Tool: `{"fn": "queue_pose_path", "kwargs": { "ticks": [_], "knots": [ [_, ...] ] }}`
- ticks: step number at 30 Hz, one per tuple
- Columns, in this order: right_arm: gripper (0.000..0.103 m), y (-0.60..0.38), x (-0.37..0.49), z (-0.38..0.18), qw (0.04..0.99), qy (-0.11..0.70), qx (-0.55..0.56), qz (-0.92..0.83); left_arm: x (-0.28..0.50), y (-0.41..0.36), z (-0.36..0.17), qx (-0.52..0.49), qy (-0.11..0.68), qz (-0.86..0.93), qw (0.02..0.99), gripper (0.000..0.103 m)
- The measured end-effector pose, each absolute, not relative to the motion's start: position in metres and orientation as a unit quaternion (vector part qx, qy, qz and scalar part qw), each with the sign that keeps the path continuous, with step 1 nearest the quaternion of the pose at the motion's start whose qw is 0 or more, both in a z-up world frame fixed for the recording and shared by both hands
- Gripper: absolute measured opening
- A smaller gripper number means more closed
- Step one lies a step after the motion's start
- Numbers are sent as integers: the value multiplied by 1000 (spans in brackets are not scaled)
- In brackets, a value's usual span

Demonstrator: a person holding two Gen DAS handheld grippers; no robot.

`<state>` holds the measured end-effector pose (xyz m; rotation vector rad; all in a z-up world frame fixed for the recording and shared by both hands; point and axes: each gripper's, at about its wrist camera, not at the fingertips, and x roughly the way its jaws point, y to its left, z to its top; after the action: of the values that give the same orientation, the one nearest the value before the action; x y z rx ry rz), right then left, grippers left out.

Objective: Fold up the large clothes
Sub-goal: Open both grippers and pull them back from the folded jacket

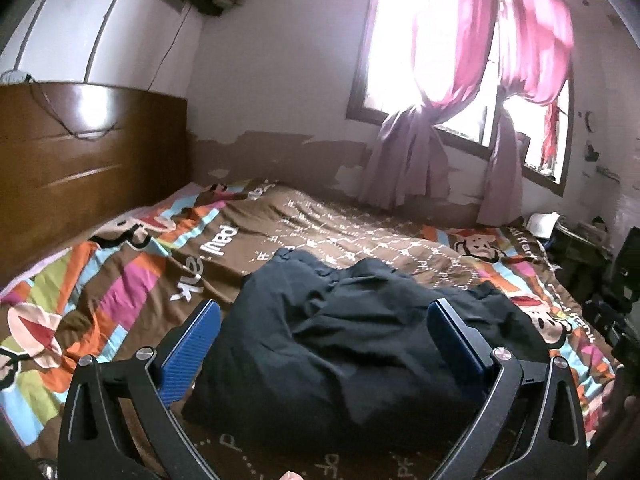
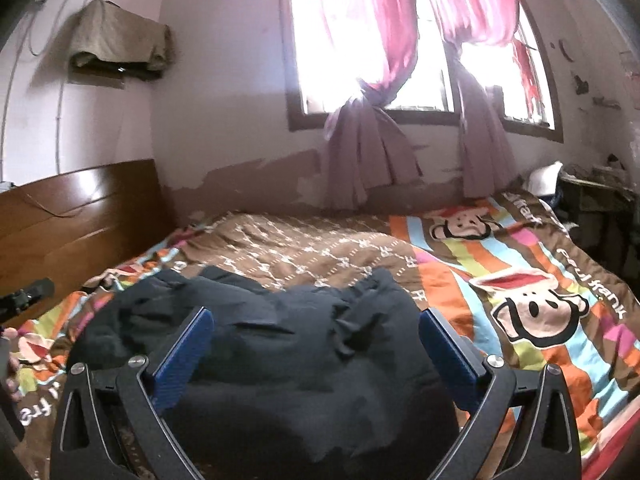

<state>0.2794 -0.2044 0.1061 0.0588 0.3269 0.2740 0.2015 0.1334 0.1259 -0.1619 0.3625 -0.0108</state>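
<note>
My left gripper and my right gripper both stand wide apart, with nothing between the blue pads. Just in front of them the dark garment lies in a loose heap on the colourful bedspread. To the left stands the wooden headboard. At the far wall, pink curtains hang over the bright window.
</note>
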Motion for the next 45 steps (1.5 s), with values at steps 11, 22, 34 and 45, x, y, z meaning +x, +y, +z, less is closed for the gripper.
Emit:
{"fn": "queue_pose_path", "kwargs": {
  "ticks": [11, 22, 34, 45],
  "knots": [
    [103, -194, 215, 143, 978, 117, 42, 169, 145, 103, 148, -66, 164, -38, 983, 101],
    [103, -195, 145, 139, 980, 97, 47, 167, 85, 88, 146, -86, 165, -38, 982, 101],
    [103, -186, 114, 129, 975, 107, 30, 191, 55, 80, 144, -90, 167, -31, 981, 101],
    [103, -177, 109, 111, 978, 113, 7, 177, 54, 94, 122, -87, 171, -1, 981, 101]
  ]
}}
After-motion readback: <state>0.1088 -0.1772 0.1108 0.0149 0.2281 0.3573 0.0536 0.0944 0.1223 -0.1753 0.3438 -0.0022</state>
